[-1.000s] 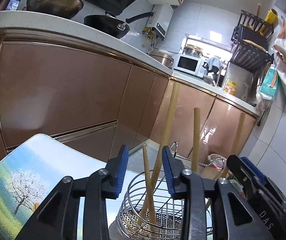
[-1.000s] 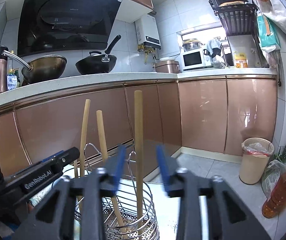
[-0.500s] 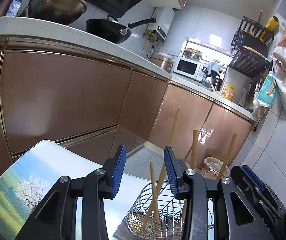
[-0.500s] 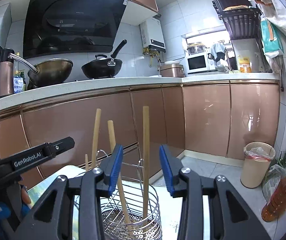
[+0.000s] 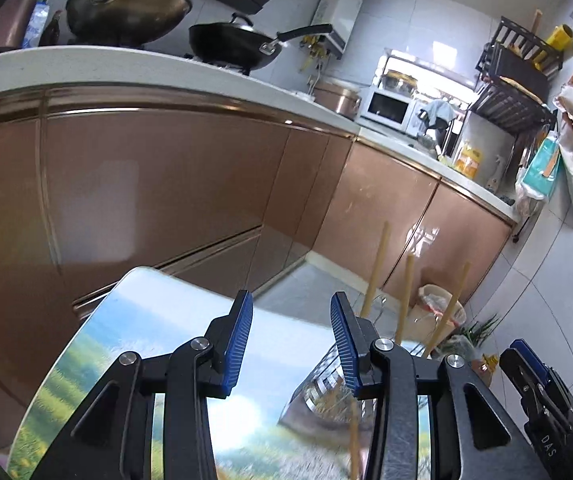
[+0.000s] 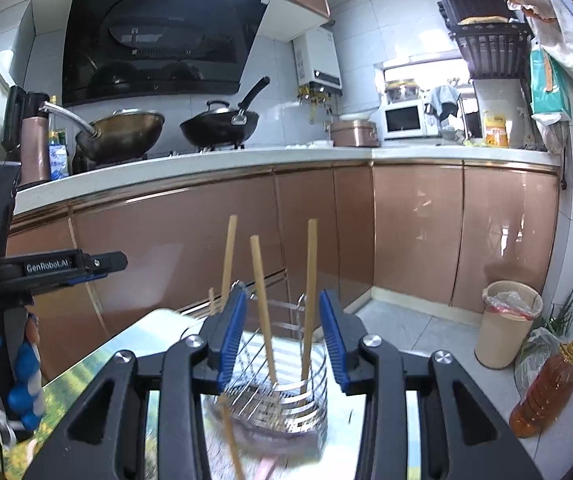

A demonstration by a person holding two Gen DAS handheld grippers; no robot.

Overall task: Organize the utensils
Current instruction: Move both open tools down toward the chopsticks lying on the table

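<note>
Chopsticks (image 6: 262,304) upright in blurred wire holder (image 6: 286,396) on tabletop (image 5: 126,344), lower ends hidden, beyond right gripper (image 6: 282,332) and left gripper (image 5: 290,336), both part-open, holding nothing.

Left gripper (image 5: 290,340) above a landscape-print table (image 5: 98,360), jaws apart and empty.
Wire holder (image 5: 326,392) with upright chopsticks (image 5: 408,292) at four o'clock; right gripper (image 5: 526,364) farther right; bin (image 5: 434,300) beyond.
</note>
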